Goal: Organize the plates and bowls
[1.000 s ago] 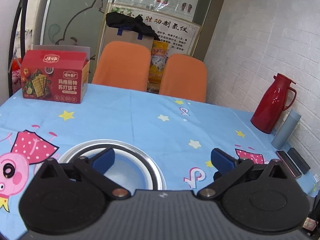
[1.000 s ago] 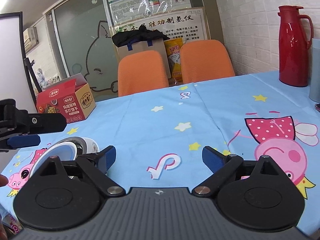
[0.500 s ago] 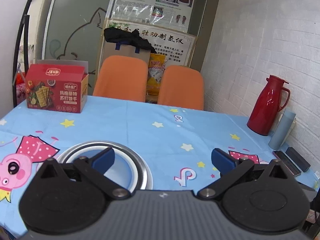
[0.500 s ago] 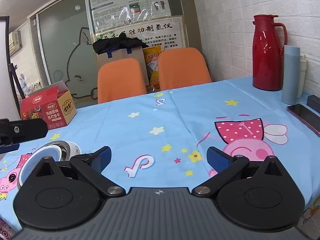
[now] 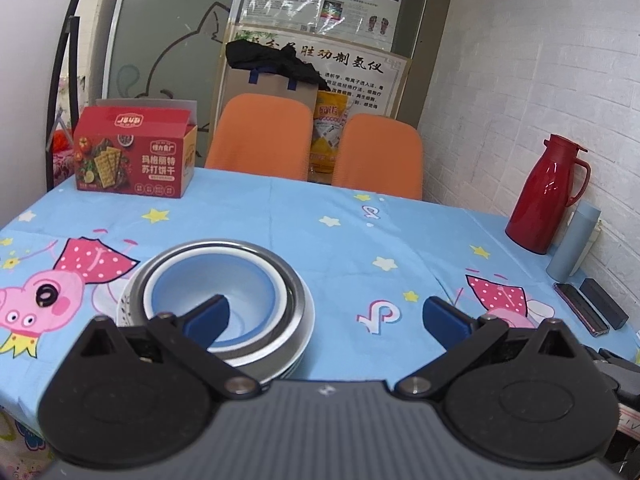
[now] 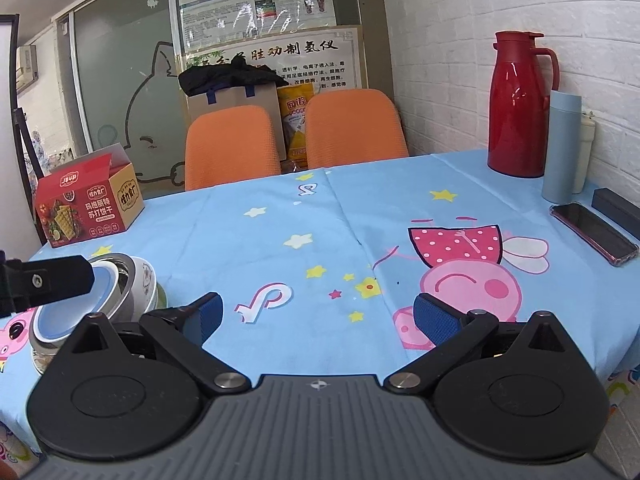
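A stack of dishes stands on the blue cartoon tablecloth: a light blue bowl nested in a steel bowl on white plates. In the right wrist view the stack is at the far left. My left gripper is open and empty, just in front of and above the stack, its left finger over the blue bowl. Its arm shows in the right wrist view. My right gripper is open and empty over bare cloth to the right of the stack.
A red cracker box stands at the back left. A red thermos, a blue tumbler, a phone and a black case are along the right edge. Two orange chairs stand behind the table.
Both grippers have pulled back and up from the table; more of the stack shows below the left gripper. Both stay open and empty.
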### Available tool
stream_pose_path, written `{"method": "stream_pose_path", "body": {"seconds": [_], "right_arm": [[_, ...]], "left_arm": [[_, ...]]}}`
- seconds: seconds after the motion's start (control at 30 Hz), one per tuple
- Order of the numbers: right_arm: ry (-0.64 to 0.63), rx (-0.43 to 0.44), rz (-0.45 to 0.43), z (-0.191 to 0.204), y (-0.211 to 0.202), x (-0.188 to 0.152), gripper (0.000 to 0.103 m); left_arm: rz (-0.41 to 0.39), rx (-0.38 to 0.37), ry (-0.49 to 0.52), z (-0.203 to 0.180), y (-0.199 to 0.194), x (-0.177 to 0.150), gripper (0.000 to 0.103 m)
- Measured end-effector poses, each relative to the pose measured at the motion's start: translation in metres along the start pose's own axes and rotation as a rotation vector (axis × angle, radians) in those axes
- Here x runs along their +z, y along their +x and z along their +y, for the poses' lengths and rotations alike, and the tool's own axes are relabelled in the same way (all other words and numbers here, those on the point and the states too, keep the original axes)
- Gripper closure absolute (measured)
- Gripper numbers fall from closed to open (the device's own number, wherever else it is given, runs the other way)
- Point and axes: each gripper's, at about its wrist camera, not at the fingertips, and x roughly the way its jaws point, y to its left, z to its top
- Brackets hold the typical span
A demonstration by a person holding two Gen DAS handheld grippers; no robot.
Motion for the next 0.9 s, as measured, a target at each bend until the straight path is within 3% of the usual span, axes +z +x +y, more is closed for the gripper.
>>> {"method": "stream_pose_path", "body": {"seconds": [0.53,0.9], "right_arm": [[0.011,-0.007,-0.023,-0.007,-0.023,-0.010,0.000],[0.061,-0.041,0.029,-0.024,-0.004,-0.011,0.000]], "left_arm": [[0.041,-0.003,0.019,-0.007,-0.004,-0.021,0.001],[0.085,0.013,0.022,-0.011,0.016,-0.024,0.001]]}}
